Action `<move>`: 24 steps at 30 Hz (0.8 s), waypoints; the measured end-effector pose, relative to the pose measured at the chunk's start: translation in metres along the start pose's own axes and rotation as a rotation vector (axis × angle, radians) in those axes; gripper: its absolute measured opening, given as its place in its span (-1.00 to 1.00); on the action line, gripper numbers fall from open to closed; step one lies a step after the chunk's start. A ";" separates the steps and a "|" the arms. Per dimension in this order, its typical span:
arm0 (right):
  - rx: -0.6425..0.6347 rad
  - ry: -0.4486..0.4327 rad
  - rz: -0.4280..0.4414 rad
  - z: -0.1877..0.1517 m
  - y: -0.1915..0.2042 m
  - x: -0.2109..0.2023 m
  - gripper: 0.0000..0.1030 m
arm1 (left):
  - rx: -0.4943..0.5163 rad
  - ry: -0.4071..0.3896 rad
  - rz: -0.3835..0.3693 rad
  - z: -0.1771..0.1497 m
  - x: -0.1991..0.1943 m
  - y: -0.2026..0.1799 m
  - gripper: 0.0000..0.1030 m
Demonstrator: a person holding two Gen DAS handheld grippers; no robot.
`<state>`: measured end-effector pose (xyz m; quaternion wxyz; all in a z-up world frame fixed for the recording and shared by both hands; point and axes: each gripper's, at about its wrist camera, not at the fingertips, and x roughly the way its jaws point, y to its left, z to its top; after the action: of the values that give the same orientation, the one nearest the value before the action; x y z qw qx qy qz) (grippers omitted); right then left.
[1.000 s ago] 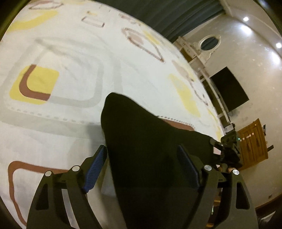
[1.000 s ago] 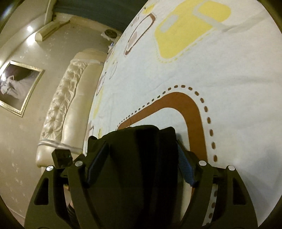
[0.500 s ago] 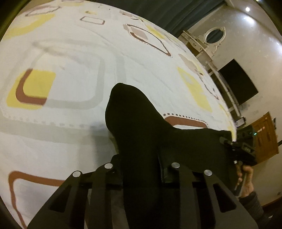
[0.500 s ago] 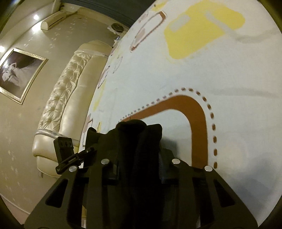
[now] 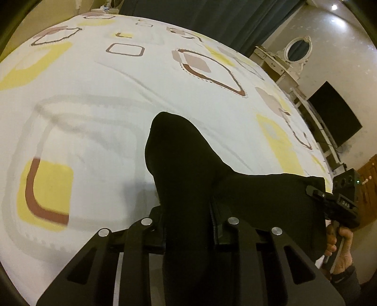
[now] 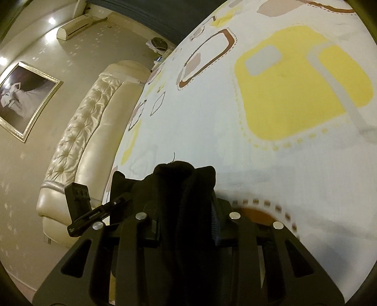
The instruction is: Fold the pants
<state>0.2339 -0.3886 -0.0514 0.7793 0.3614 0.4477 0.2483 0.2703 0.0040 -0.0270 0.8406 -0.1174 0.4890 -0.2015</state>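
The black pants (image 5: 186, 164) hang in a bunched fold over the patterned bedsheet (image 5: 94, 98). My left gripper (image 5: 188, 213) is shut on one end of their edge, cloth filling the gap between the fingers. The fabric stretches right to my right gripper (image 5: 339, 202), held by a hand (image 5: 341, 244). In the right wrist view the pants (image 6: 183, 181) bulge out past the right gripper (image 6: 186, 211), which is shut on them. The left gripper (image 6: 94, 211) shows at the left, clamped on the same cloth. The rest of the pants is hidden below both grippers.
The white sheet with yellow and brown shapes (image 6: 294, 89) covers a wide bed. A cream tufted headboard (image 6: 89, 131) and a framed picture (image 6: 21, 98) stand on one side. A dressing table with oval mirror (image 5: 294, 49), a dark screen (image 5: 334, 120) and dark curtains (image 5: 200, 14) lie beyond.
Both grippers went from open around the pants' edge to shut on it. They then carried the cloth across the bed, so the sheet pattern has slid back under them.
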 end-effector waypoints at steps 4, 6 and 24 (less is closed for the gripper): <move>0.039 0.017 -0.020 0.003 -0.019 0.013 -0.43 | 0.032 0.018 0.063 0.001 0.016 -0.001 -0.47; 0.077 0.016 -0.002 0.001 -0.030 0.016 -0.42 | 0.049 0.009 0.080 -0.002 0.019 -0.001 -0.44; 0.107 -0.003 0.045 -0.003 -0.045 0.021 -0.41 | 0.037 -0.009 0.071 -0.005 0.024 0.006 -0.35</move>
<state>0.2440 -0.4002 -0.0987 0.7538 0.4129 0.4508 0.2409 0.2780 -0.0015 -0.0503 0.8515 -0.0854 0.4850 -0.1802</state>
